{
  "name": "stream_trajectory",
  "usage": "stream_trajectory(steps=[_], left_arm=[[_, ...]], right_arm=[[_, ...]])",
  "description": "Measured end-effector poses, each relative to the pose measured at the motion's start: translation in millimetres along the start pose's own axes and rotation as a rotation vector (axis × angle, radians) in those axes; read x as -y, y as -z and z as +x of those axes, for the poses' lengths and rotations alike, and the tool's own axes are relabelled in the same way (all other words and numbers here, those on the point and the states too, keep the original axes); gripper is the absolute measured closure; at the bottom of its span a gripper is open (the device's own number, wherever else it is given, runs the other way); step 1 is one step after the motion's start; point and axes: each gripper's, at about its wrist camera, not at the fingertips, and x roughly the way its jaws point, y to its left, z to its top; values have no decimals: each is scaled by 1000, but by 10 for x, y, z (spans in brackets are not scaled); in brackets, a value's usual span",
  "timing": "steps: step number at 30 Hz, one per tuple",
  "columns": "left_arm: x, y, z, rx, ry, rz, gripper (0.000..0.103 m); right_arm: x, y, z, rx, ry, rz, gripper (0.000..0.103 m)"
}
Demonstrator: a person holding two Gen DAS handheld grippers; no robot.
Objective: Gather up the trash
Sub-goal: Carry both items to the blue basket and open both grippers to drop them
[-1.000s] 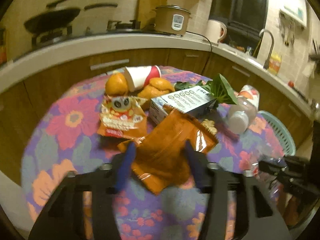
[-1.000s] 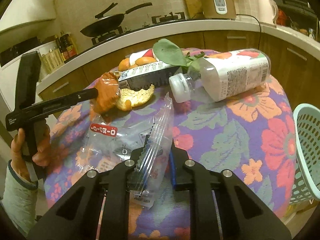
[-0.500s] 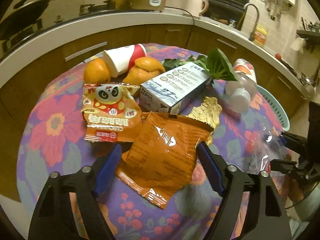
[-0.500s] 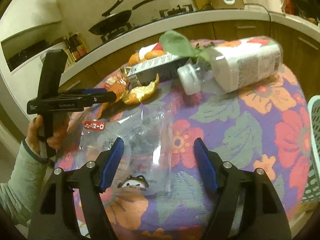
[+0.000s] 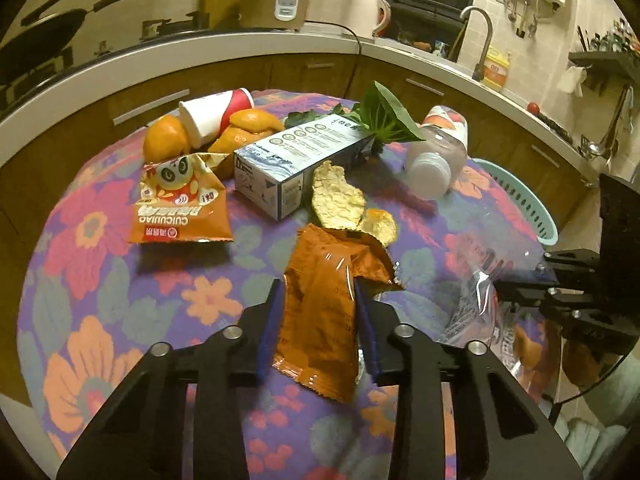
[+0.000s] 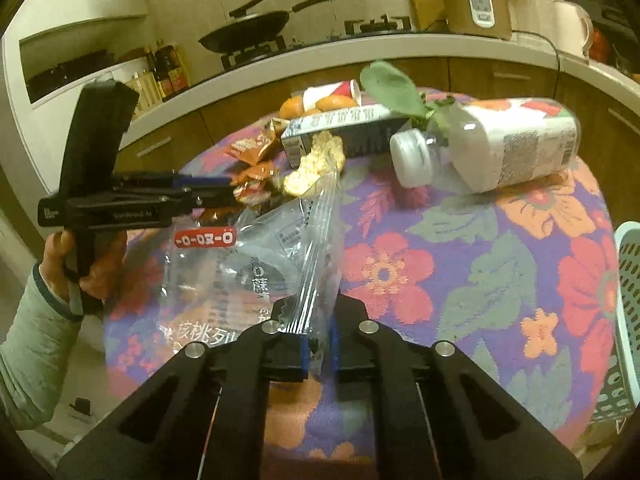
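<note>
My left gripper (image 5: pixel 318 324) is shut on an orange snack wrapper (image 5: pixel 324 300), crumpled between its blue pads above the flowered tablecloth (image 5: pixel 100 280). My right gripper (image 6: pixel 318 344) is shut on the edge of a clear plastic bag (image 6: pixel 256 268) with a red label, which lies on the cloth. In the right wrist view the left gripper (image 6: pixel 224 192) holds the orange wrapper (image 6: pixel 252 188) at the left. In the left wrist view the right gripper (image 5: pixel 508 280) pinches the clear bag (image 5: pixel 476 300) at the right.
On the table lie a panda snack bag (image 5: pixel 180 200), a blue-white carton (image 5: pixel 296 160), orange peel (image 5: pixel 340 204), oranges (image 5: pixel 164 140), a paper cup (image 5: pixel 216 112), green leaves (image 5: pixel 384 112) and a plastic bottle (image 6: pixel 492 148). A teal basket (image 6: pixel 624 320) stands beside the table at right.
Both grippers were open half a second ago. The left has closed on the orange wrapper and the right has closed on the clear bag's edge.
</note>
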Motion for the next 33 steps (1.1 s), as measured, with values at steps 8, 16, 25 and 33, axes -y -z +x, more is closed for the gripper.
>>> stream_trajectory(steps=[8,16,25,33], left_arm=[[118,-43,-66,33,-14,-43,89],[518,-183,-214,144,-133,-45,89],[1455,-206,-205,300,-292,75,89],[1723,-167,-209,368,-213,87,89]], right_arm=[[66,-12,-280,66,5,24,99],[327,26,-595,127,51,75,99],[682,102,-978,186,117,131,99],[979,174,-1051,199,147,212,99]])
